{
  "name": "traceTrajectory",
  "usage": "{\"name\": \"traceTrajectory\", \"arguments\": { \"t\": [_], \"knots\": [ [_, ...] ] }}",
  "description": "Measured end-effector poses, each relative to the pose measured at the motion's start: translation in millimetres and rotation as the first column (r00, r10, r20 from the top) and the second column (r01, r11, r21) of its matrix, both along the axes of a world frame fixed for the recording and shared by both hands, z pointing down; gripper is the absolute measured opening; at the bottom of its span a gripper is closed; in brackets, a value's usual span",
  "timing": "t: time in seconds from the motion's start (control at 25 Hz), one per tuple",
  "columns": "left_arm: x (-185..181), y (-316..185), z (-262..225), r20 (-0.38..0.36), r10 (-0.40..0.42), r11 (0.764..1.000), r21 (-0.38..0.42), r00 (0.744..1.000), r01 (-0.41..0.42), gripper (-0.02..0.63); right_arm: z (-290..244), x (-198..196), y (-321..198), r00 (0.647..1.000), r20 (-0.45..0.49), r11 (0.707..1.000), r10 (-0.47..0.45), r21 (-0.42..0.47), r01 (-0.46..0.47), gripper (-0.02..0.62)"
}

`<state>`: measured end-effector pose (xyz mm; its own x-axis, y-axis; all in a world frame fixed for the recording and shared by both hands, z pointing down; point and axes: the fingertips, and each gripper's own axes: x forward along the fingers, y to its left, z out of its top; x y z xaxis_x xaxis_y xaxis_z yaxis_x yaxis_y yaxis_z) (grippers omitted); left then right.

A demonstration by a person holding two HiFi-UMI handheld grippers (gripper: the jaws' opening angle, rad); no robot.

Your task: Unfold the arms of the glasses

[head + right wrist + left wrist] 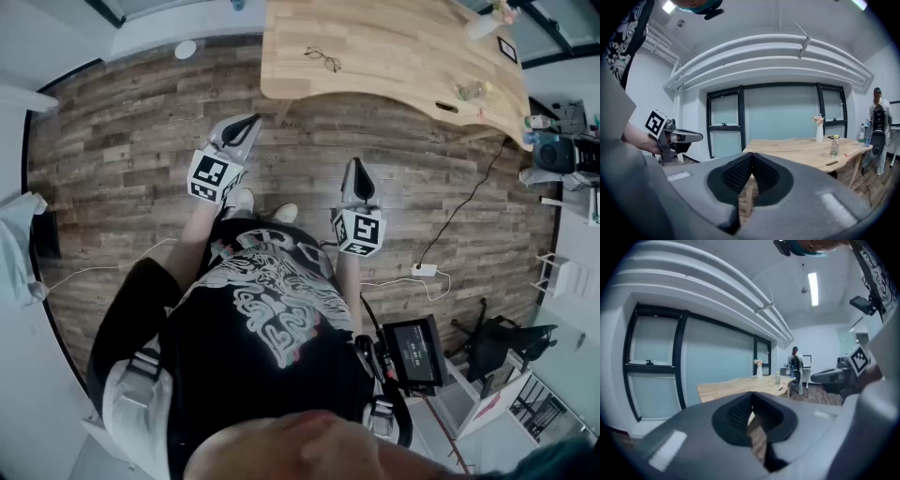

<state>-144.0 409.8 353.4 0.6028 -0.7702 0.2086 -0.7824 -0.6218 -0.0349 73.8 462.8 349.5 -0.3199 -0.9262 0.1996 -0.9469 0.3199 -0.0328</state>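
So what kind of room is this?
Probably an office or meeting room: there's a long wooden table with a vase on it, glass-panelled walls, and a black office chair at the side.

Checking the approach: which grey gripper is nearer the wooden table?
The left gripper: its tip nearly reaches the edge of the light wooden table; the right gripper sits farther back.

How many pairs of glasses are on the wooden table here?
1. The glasses lie on the wooden table, toward its left end in the head view, untouched. Neither gripper view shows them clearly.
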Motion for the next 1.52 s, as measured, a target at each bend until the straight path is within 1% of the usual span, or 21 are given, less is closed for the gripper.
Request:
{"name": "traceTrajectory", "arguments": {
  "t": [0.32, 0.52, 0.6, 0.68, 0.8, 0.88, 0.96, 1.04, 1.16, 1.32, 1.4, 1.52],
  "knots": [
    [19, -1, -1, 0.008, -0.003, 1.000, 0.005, 1.000, 0.003, -0.011, -1, 21, -2, 1.000, 0.005, 1.000, -0.004, 0.012, 0.004, -0.002],
    [37, 5, -2, 0.022, 0.017, 1.000, 0.020, 1.000, -0.017, -0.011, 5, 36, -1, 0.998, 0.059, 1.000, -0.008, -0.005, 0.008, -0.002],
    [40, 7, -1, 0.033, 0.016, 1.000, 0.024, 0.999, -0.017, -0.011, 8, 41, -1, 0.998, 0.065, 1.000, -0.010, -0.012, 0.011, -0.002],
    [40, 6, -1, 0.014, 0.015, 1.000, 0.015, 1.000, -0.015, -0.011, 10, 46, -3, 0.998, 0.057, 1.000, -0.014, -0.014, 0.015, -0.002],
    [43, 1, 3, -0.056, 0.040, 0.999, -0.035, 0.998, -0.042, -0.011, 16, 53, -7, 0.999, 0.051, 1.000, -0.017, -0.023, 0.018, -0.002],
    [46, -7, 5, -0.067, 0.035, 0.998, -0.045, 0.997, -0.038, -0.011, 21, 54, -14, 0.999, 0.045, 0.999, -0.028, -0.036, 0.030, -0.002],
    [48, -16, 8, -0.042, 0.016, 0.999, -0.036, 0.999, -0.017, -0.011, 25, 52, -22, 0.998, 0.035, 0.998, -0.044, -0.047, 0.046, -0.002],
    [50, -27, 15, 0.000, 0.006, 0.999, -0.033, 1.000, -0.006, -0.011, 28, 50, -33, 0.998, 0.032, 0.997, -0.055, -0.054, 0.057, -0.002],
    [58, -48, 24, 0.043, 0.027, 0.999, -0.040, 0.999, -0.025, -0.011, 33, 46, -54, 0.997, 0.028, 0.995, -0.078, -0.062, 0.079, -0.002],
    [60, -87, 35, 0.055, 0.047, 0.998, -0.054, 0.997, -0.044, -0.011, 38, 40, -91, 0.996, 0.014, 0.993, -0.091, -0.071, 0.092, -0.002],
    [61, -115, 38, 0.055, 0.056, 0.997, -0.053, 0.997, -0.053, -0.011, 41, 40, -117, 0.997, 0.010, 0.994, -0.082, -0.075, 0.082, -0.002],
    [64, -163, 39, 0.078, 0.095, 0.995, -0.041, 0.992, -0.093, -0.011, 46, 38, -163, 0.997, 0.012, 0.994, -0.072, -0.085, 0.073, -0.002]
  ]
}}
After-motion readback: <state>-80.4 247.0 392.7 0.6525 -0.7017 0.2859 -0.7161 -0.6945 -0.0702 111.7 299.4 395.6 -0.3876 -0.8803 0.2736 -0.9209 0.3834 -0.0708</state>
